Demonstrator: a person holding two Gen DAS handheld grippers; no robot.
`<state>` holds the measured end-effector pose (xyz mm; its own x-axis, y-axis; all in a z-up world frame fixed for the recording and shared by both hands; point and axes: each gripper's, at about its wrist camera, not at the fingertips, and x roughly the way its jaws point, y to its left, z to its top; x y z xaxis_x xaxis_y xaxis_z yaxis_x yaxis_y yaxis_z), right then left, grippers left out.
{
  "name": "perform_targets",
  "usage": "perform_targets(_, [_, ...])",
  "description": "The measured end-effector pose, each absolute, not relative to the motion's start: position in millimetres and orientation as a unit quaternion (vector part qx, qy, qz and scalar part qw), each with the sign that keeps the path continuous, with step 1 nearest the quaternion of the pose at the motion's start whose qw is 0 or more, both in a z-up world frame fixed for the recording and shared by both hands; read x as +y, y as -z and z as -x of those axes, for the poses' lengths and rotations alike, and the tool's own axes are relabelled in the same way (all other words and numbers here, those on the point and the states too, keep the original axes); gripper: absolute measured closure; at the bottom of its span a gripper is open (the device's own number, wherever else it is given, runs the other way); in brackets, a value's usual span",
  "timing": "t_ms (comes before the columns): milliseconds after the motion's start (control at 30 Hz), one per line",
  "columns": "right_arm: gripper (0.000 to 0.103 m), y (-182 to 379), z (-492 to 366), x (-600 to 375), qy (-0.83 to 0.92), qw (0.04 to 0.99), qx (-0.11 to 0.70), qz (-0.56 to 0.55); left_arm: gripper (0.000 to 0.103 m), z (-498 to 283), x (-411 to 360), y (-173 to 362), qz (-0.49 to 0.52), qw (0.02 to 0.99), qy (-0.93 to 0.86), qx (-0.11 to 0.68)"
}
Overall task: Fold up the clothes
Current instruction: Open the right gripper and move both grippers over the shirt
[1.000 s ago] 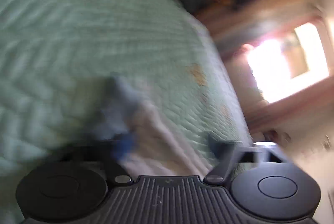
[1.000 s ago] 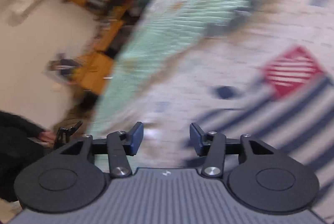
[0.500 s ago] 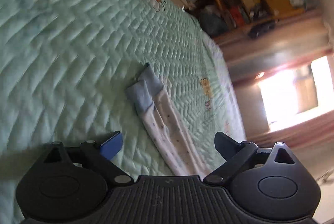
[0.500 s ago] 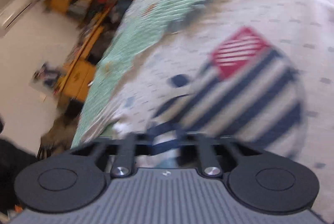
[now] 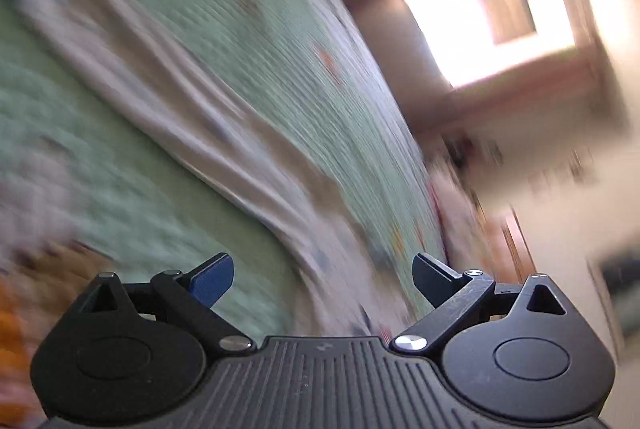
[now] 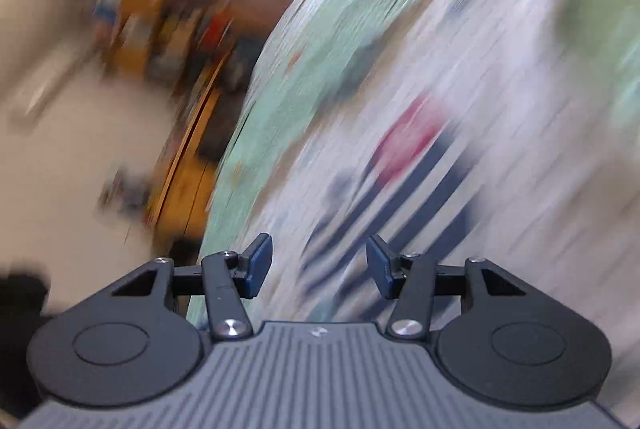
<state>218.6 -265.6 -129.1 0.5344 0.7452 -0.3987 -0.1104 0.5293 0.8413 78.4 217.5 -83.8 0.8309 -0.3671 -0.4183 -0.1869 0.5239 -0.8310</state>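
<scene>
Soft white cloth garment [image 5: 224,133] lies on a quilted, matt green bedspread [image 5: 280,41].

No legible text, label, brand or number anywhere. Both views heavily motion-blurred. Only a print on the white speckled cotton garment [image 6: 500,133] at about 3 o'clock in the right wrist view: a red patch above dark navy stripes, without readable letters. Small embossed mark on each grey ribbed gripper body, too small to decipher.

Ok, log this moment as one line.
left hand-held gripper: open, empty | right hand-held gripper: opening, nothing pinched | white garment: spread on green quilt | frames blurred
</scene>
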Motion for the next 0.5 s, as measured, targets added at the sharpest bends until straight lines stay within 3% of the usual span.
perform_targets(233, [0.046, 133.1, -298.5, -279.0, -0.249, 0.808, 0.405, -0.348, 0.007, -117.8, 134.8, 107.9, 0.406, 0.831, 0.112, 0.363])
perform_targets(267, [0.055, 137.5, -310.7, -287.8, -0.235, 0.808, 0.402, -0.361, 0.007, -120.5, 132.7, 112.5, 0.391, 0.837, 0.110, 0.367])
perform_targets(300, [0.072, 141.9, -323.0, -297.5, -0.221, 0.806, 0.400, -0.376, 0.007, -119.7, 130.6, 114.8, 0.380, 0.841, 0.112, 0.369])
perform_targets(367, [0.090, 142.0, -341.3, -318.6, -0.173, 0.820, 0.390, -0.381, 0.007, -116.4, 128.4, 115.8, 0.369, 0.845, 0.116, 0.370])
perform_targets(433, [0.088, 136.7, -350.2, -326.8, -0.165, 0.832, 0.377, -0.373, 0.007, -117.4, 131.0, 114.6, 0.371, 0.845, 0.114, 0.369])
perform_targets(500, [0.067, 129.0, -348.0, -325.2, -0.188, 0.830, 0.366, -0.377, 0.007, -118.4, 133.5, 113.3, 0.373, 0.845, 0.111, 0.368])
